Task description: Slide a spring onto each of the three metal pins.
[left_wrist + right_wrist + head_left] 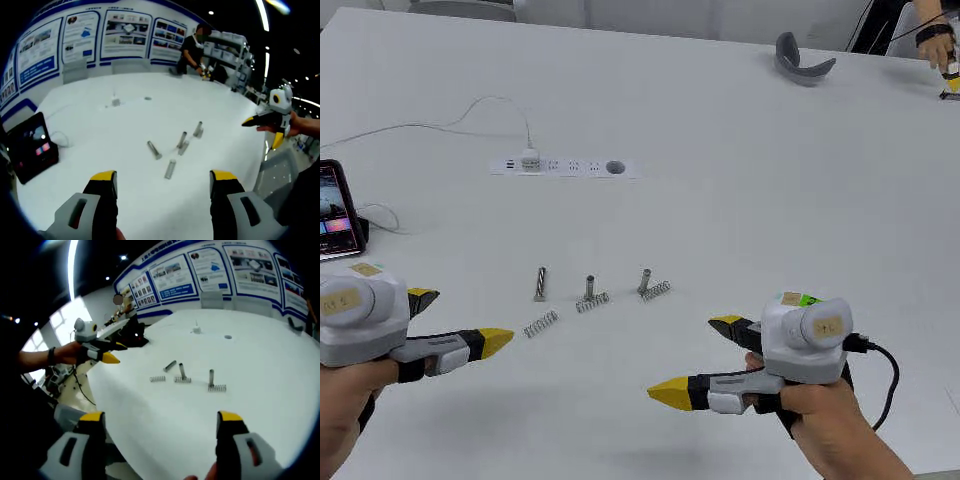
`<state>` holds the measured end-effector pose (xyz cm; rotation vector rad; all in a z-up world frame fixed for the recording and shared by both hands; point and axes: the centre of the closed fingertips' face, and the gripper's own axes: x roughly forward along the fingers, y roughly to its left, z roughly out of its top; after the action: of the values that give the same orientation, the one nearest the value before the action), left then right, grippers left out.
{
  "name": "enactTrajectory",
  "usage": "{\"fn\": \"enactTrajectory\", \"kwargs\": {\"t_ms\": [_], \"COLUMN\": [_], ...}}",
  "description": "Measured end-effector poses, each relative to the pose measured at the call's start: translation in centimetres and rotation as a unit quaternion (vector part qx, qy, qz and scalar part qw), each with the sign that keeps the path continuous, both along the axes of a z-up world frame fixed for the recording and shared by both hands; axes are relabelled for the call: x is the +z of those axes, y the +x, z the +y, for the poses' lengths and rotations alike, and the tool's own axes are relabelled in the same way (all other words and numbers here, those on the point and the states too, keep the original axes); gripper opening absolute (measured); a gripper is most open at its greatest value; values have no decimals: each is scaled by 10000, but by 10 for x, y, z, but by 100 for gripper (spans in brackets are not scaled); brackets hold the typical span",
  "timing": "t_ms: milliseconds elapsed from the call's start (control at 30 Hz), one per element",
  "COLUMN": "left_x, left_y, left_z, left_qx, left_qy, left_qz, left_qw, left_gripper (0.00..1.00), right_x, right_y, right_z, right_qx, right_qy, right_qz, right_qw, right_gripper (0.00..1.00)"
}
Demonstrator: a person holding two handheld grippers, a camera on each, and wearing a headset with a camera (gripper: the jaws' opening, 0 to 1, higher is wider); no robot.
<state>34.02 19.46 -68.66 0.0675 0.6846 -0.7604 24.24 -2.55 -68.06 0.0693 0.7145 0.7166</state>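
- left gripper [463,317] low over the table [770,200] by the front-left corner, jaws wide, holding nothing
- right gripper [695,358] over the front edge, right of centre, jaws wide too, nothing between them
- three pins in a row mid-table, further in than both grippers: left pin [540,283] lies on its side, middle pin [589,287] and right pin [644,280] stand upright
- all springs lie flat on the table, off the pins
- left spring [541,323] apart from its pin, toward the front edge
- middle spring [592,301] at the middle pin's foot, can't tell if touching
- right spring [656,290] just beside the right pin's foot
- power strip [563,166] further back; phone [338,210] with lit screen at the left edge
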Motion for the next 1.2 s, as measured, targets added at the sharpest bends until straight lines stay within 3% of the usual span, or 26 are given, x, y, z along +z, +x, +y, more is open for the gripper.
{"fn": "enactTrajectory", "kwargs": {"t_ms": [500, 767, 1200], "left_x": [-7, -13, -30], "left_y": [26, 49, 81], "left_z": [-20, -29, -40], "left_qx": [-132, -51, 123], "left_qy": [-4, -93, -14], "left_qz": [73, 159, 253], "left_qw": [9999, 9998, 9996], "left_gripper": [78, 77, 68], "right_x": [0, 3, 5], "right_y": [-2, -9, -10], "right_z": [-6, -10, -18], "right_qx": [-123, -155, -239], "right_qy": [15, 11, -21], "right_qz": [42, 55, 47], "right_qw": [9999, 9999, 9997], "right_gripper": [93, 93, 91]}}
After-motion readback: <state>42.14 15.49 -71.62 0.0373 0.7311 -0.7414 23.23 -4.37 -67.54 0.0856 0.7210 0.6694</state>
